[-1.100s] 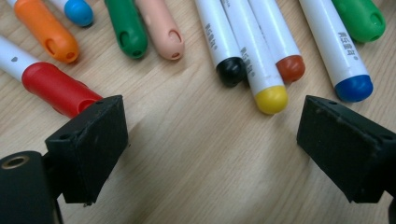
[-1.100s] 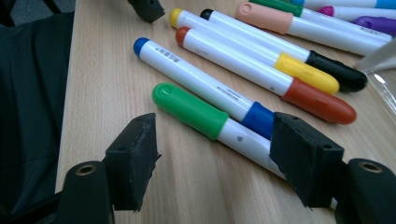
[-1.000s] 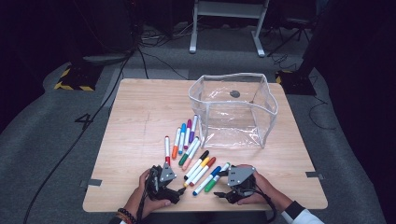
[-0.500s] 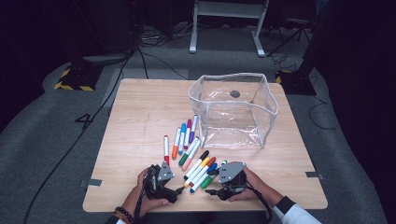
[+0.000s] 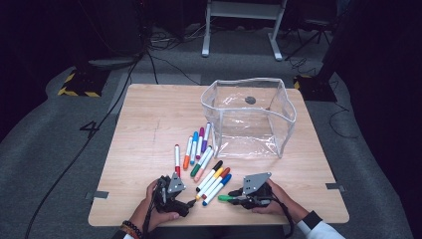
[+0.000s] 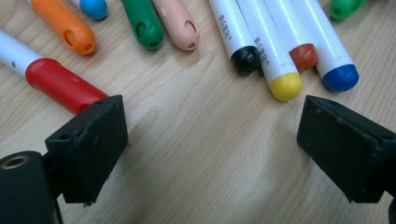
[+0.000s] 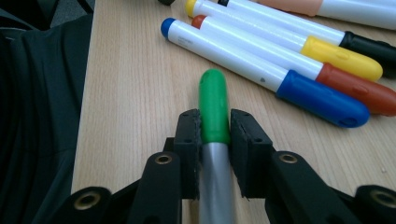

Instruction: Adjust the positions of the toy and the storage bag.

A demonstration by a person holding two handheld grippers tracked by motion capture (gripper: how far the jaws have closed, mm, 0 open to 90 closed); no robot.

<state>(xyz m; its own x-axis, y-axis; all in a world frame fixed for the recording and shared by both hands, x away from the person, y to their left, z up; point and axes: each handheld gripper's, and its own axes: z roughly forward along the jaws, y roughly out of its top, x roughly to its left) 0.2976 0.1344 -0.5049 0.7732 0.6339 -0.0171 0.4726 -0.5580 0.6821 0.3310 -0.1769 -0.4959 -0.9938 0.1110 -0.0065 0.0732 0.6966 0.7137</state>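
Wooden table [image 5: 149, 119] on grey carpet [image 5: 59, 149]

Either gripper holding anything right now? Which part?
The right gripper has just closed on the green-capped marker, pads clamped where cap meets barrel. The left gripper is open over bare table, holding nothing.

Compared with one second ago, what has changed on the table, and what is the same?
The right tool has just closed its jaws on the green marker and now grips it at the near table edge. The left tool stays open over bare wood. The other markers and the clear pouch have not moved.
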